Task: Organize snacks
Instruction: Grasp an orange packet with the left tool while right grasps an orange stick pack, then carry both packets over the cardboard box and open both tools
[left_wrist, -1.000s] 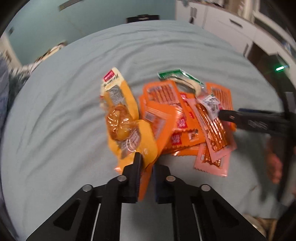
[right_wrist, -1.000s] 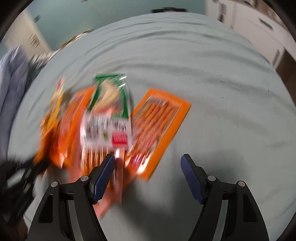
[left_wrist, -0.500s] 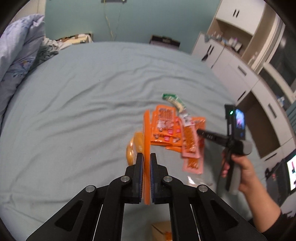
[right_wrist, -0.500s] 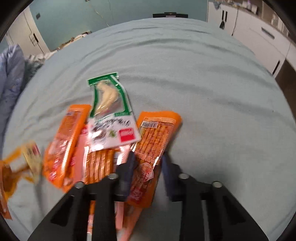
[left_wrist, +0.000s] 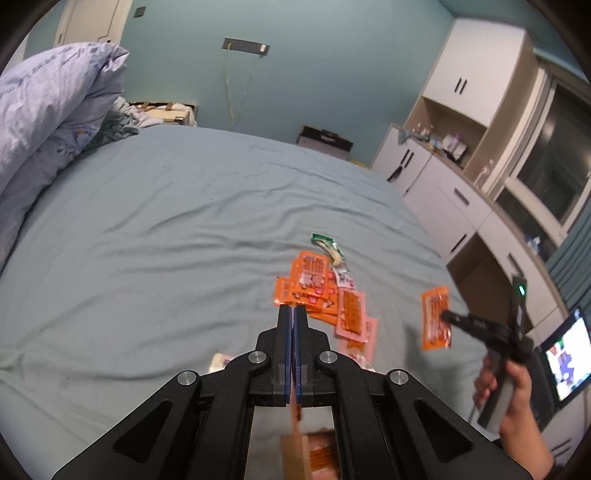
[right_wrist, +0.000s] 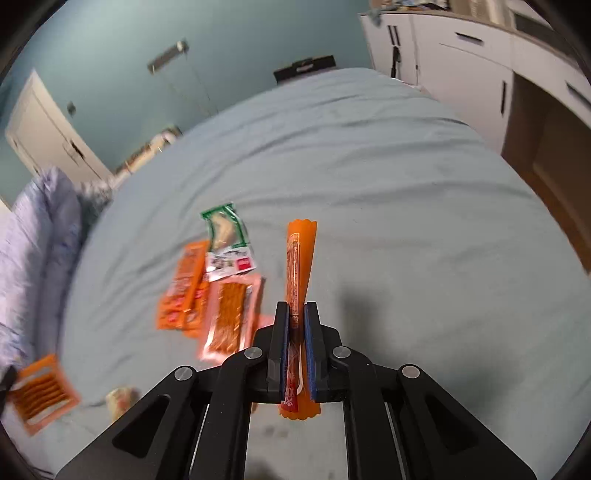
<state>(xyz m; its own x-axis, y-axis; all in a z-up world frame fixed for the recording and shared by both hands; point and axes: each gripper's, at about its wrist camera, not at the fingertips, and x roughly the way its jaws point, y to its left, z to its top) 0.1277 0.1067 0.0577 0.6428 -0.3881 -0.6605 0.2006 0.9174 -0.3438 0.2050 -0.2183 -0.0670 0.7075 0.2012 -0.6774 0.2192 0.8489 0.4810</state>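
The left gripper is pressed together on the left packet, a thin orange one seen edge-on between the pads in the left view and flat at 8 o'clock in the right view. A box with orange packs inside is seen at 6 o'clock, below this gripper. It is judged to be the place for the sorted snacks. The left packet is best carried over the box and let go only once it hangs inside the walls.

The pile lies on the bed just past the tips, toward 1 o'clock, with a green pack at its far end.

The right gripper is seen at 4 o'clock of the left view, held by a hand. Its jaws have just been closing, and the right packet is pinched between them near its lower end, clear of the bed. With so much packet free it may swing, so a slow carry is advised.

No brand can be read. A red-and-white label is seen on the green pack, but its print is blurred, as is that on the orange packets.
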